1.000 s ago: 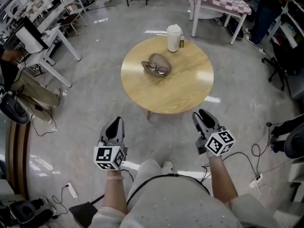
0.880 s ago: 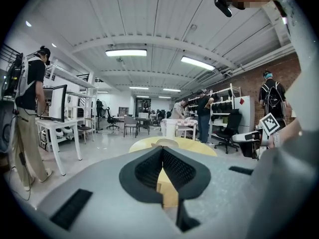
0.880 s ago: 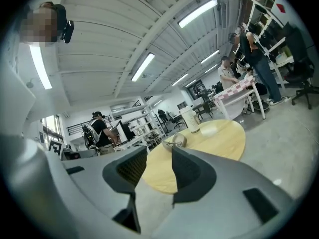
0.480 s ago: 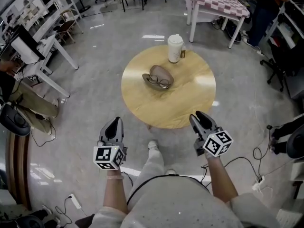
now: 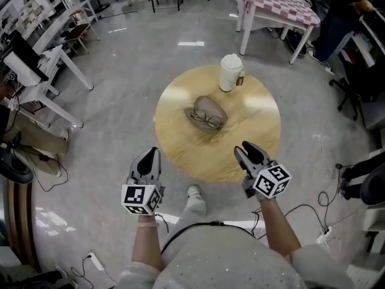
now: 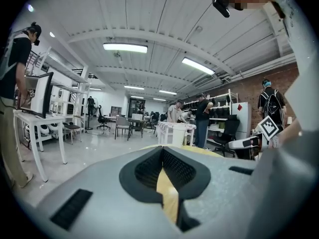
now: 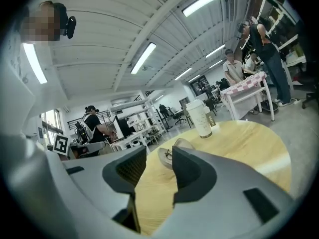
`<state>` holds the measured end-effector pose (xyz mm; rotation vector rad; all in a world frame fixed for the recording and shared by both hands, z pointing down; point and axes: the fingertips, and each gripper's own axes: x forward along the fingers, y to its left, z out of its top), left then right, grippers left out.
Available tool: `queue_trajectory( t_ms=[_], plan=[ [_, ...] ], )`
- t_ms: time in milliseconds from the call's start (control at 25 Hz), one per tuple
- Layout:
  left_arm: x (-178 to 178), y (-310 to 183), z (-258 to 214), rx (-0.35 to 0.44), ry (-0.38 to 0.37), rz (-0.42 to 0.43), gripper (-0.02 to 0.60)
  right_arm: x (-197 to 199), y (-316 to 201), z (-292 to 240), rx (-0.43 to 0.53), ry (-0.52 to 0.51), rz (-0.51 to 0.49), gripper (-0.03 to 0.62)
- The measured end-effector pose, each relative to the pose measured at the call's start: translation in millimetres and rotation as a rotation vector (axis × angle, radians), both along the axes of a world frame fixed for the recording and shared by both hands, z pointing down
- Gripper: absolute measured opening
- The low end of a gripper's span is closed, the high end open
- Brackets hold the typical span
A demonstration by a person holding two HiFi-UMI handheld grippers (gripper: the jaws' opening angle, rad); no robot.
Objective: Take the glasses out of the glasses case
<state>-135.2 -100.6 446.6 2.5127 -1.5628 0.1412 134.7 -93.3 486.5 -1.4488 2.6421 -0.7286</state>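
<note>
An open grey glasses case (image 5: pixel 212 107) lies in the middle of a round wooden table (image 5: pixel 255 128), with dark-rimmed glasses (image 5: pixel 207 121) resting on its near half. My left gripper (image 5: pixel 151 155) hangs shut just off the table's near left edge, holding nothing. My right gripper (image 5: pixel 246 150) is open and empty over the near edge, well short of the case. The right gripper view looks across the table (image 7: pixel 244 143) at the case (image 7: pixel 172 152) beyond my right gripper (image 7: pixel 158 171). In the left gripper view only a yellow sliver of table shows by my left gripper (image 6: pixel 162 169).
A white lidded cup (image 5: pixel 230 72) stands on the far side of the table, also the tall cup (image 7: pixel 202 117). A checked-cloth table (image 5: pixel 278 3) is behind, white desks (image 5: pixel 42 65) at left, cables on the floor (image 5: pixel 313 212). People stand around the room.
The person has stepped toward the table, so it now sits closer and lower in view. The right gripper has come over the near edge. Neither gripper changed its state.
</note>
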Motion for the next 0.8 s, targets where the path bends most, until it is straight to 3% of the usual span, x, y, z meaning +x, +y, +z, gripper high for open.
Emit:
queue_trajectory(
  t_ms=[400,800],
  plan=[
    [-11,-61,20,-0.029,0.005,0.037,0.004,-30,-54,22,-0.062,0.062,-0.017,0.169],
    [-22,-106,41,-0.071,0.068,0.053,0.005,-54,-93,45,-0.125,0.191,-0.056,0.169]
  ],
)
